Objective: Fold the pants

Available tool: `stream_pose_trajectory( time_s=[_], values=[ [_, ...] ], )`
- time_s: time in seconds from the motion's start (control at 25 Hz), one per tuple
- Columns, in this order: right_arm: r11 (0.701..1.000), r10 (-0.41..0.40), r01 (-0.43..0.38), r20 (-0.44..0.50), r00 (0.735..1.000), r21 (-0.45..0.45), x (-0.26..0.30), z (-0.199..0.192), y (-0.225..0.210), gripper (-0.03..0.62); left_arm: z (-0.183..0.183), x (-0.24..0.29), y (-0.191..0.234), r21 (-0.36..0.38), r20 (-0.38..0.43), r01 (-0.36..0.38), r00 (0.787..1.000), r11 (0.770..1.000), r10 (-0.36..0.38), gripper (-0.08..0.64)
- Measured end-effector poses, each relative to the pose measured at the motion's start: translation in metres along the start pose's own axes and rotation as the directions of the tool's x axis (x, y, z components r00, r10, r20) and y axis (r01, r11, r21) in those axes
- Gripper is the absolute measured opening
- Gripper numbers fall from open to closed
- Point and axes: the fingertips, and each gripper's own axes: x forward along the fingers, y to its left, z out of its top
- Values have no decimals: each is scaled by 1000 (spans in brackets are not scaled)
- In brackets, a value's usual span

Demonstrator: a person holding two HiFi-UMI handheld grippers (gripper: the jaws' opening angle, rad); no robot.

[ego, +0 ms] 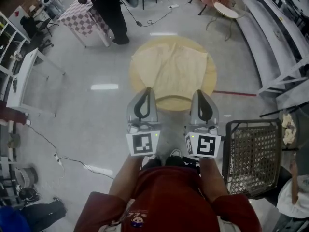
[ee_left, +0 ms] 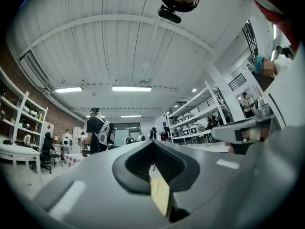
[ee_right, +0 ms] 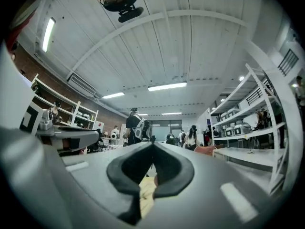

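Pants (ego: 176,69) lying spread out on the round table (ego: 136,66), over most of its top. At the table's near edge, left gripper (ego: 149,89) and right gripper (ego: 199,92) side by side, both closed, gripping nothing. Beyond the table, a standing person (ego: 108,8).

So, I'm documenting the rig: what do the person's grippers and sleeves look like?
The left gripper and right gripper match: smooth grey shells tapering forward, jaws lined with black padding. Each carries a white cube with black square markers at its rear. The person wears a red short-sleeved top.
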Motion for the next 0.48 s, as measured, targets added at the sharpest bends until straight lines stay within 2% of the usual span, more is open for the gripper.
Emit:
stream_pose_trajectory(
  time_s=[0.48],
  values=[
    [995, 65, -66, 6, 998, 71, 12, -16, -20, -2, -6, 10, -24, 35, -24, -68, 997, 997, 69, 6]
  ],
)
